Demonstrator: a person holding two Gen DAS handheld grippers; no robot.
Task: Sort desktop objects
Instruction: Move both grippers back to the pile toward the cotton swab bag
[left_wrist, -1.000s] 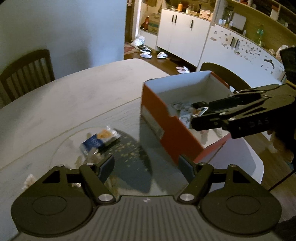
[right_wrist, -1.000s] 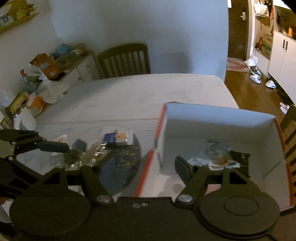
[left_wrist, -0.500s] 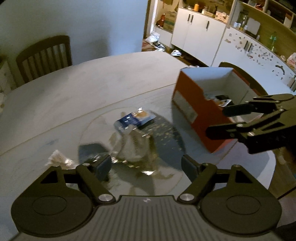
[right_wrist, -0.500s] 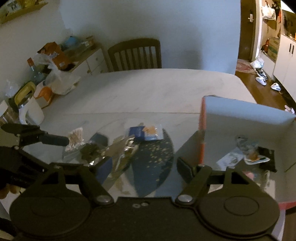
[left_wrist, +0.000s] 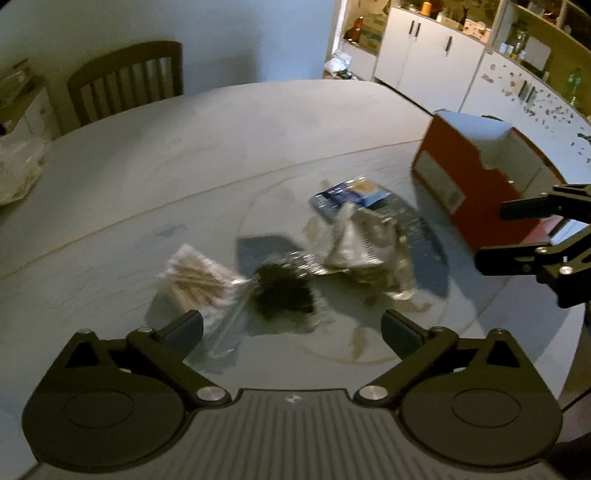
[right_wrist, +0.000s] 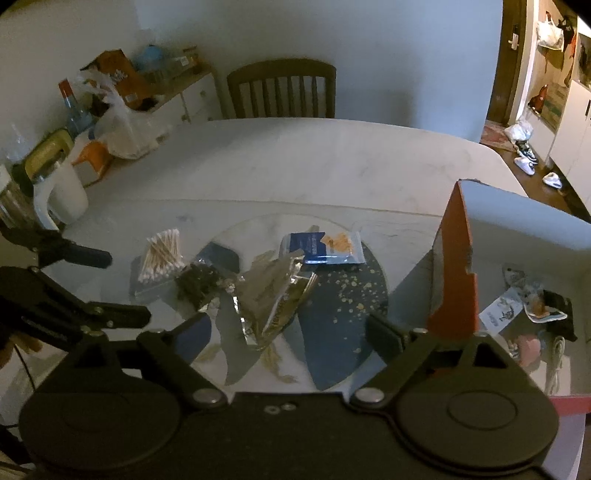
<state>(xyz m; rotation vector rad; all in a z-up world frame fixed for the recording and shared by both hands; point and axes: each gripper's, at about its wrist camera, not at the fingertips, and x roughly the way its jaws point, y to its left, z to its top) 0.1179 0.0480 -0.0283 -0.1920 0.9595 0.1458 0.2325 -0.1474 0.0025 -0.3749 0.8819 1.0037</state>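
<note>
the left gripper (left_wrist: 291, 326) hangs low over the near edge of the round glass plate (right_wrist: 373, 295), its jaws spread wide and holding nothing. the right gripper (right_wrist: 288, 330) is also wide open and empty, near the orange box (right_wrist: 452, 273) on the right, where some sorted things lie inside already.

four things wait on the plate. the bag of cotton swabs (right_wrist: 160, 256) lies far left; the swabs point from near-left to far-right, and this is its long axis. just beside it is a small dark packet (left_wrist: 282, 290), partly under clear film. in the middle is a crumpled foil wrapper (right_wrist: 275, 295), long axis running near to far. behind it lies a flat blue sachet (right_wrist: 321, 249), long axis left to right.

all look very light and soft, and the film is probably slippery on glass. the swab bag seems best taken across its short side, at the middle, so it does not fold. the foil wrapper will crush; a raised fold is the easiest hold.
</note>
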